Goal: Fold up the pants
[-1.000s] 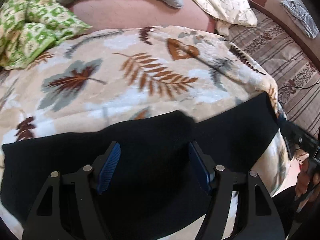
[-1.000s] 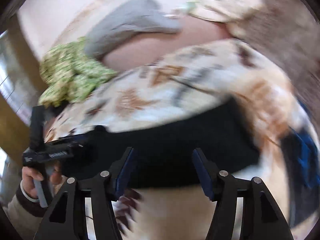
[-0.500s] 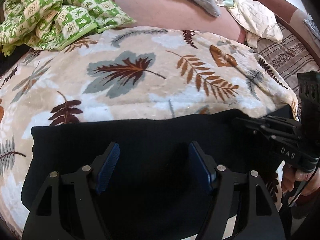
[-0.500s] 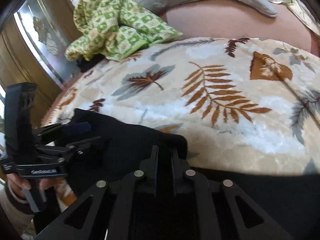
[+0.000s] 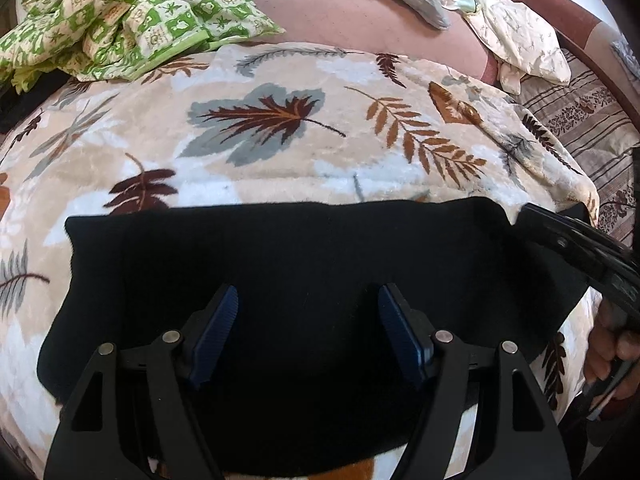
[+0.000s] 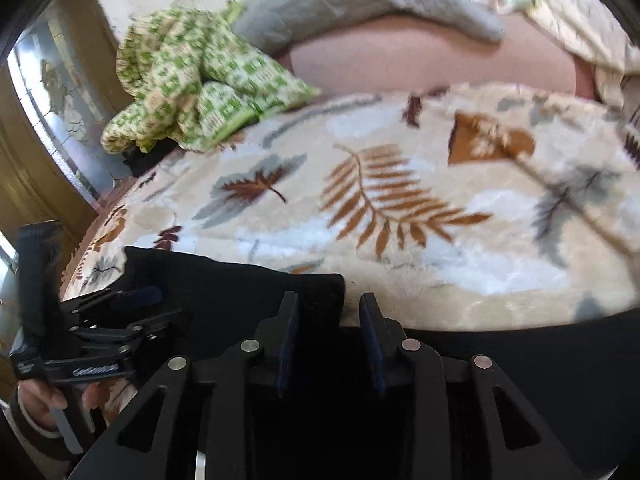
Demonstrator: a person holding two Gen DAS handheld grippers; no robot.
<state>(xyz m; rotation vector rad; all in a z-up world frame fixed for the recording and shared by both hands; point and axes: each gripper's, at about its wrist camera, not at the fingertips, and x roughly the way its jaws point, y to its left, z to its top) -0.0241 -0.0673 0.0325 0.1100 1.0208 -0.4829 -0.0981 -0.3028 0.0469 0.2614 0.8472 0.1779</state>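
The black pants (image 5: 304, 264) lie folded in a wide band on the leaf-print blanket (image 5: 280, 128). My left gripper (image 5: 308, 312) is open, its blue pads (image 5: 218, 320) hovering over the middle of the pants, holding nothing. My right gripper (image 6: 329, 312) has its jaws slightly apart at the folded corner of the pants (image 6: 240, 292), and I cannot see cloth pinched between them. The right gripper shows at the right edge of the left wrist view (image 5: 576, 248), and the left gripper at the left of the right wrist view (image 6: 120, 320).
A green checked quilt (image 5: 120, 12) is bunched at the back left of the bed. A grey pillow (image 6: 360, 0) and a cream cloth (image 5: 520, 36) lie at the back. A striped mattress cover (image 5: 592, 120) is to the right. A wooden door (image 6: 24, 160) stands left.
The right gripper's jaws have parted from shut to slightly open at the pants' folded corner. The left gripper stays open over the pants, which lie flatter and a little wider.
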